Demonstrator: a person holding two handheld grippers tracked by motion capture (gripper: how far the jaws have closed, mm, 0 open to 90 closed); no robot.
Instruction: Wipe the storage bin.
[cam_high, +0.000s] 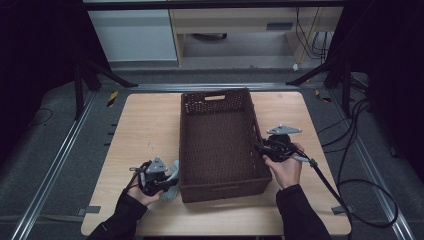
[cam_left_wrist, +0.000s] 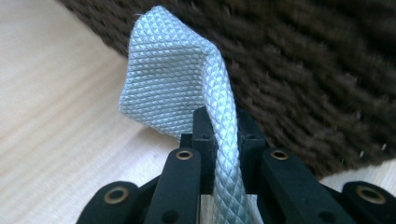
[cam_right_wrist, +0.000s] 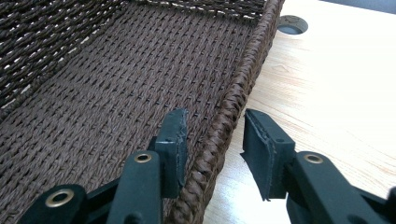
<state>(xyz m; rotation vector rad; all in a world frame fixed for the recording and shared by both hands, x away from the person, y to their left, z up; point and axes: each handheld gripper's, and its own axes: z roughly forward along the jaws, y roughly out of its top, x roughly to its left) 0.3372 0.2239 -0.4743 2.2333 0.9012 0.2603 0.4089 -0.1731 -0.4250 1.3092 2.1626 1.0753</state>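
Note:
A dark brown woven basket (cam_high: 218, 181) stands in the middle of the wooden table, and its inside looks bare. My left gripper (cam_high: 169, 183) sits just left of the basket's near left corner, shut on a pale grey-blue cloth (cam_left_wrist: 173, 88) with a diamond weave; the cloth (cam_high: 172, 171) stands up and folds over beside the basket wall (cam_left_wrist: 317, 74). My right gripper (cam_right_wrist: 212, 135) is open at the basket's right side. Its jaws straddle the braided rim (cam_right_wrist: 243, 88), one inside the basket and one outside over the table. In the high view this right gripper (cam_high: 260, 148) meets the rim about midway along.
The light wooden table (cam_high: 145, 125) has bare room left and right of the basket. A round cable hole (cam_right_wrist: 292, 24) lies in the tabletop beyond the basket's far corner. Black cables (cam_high: 350, 185) trail off the right edge onto the grey floor.

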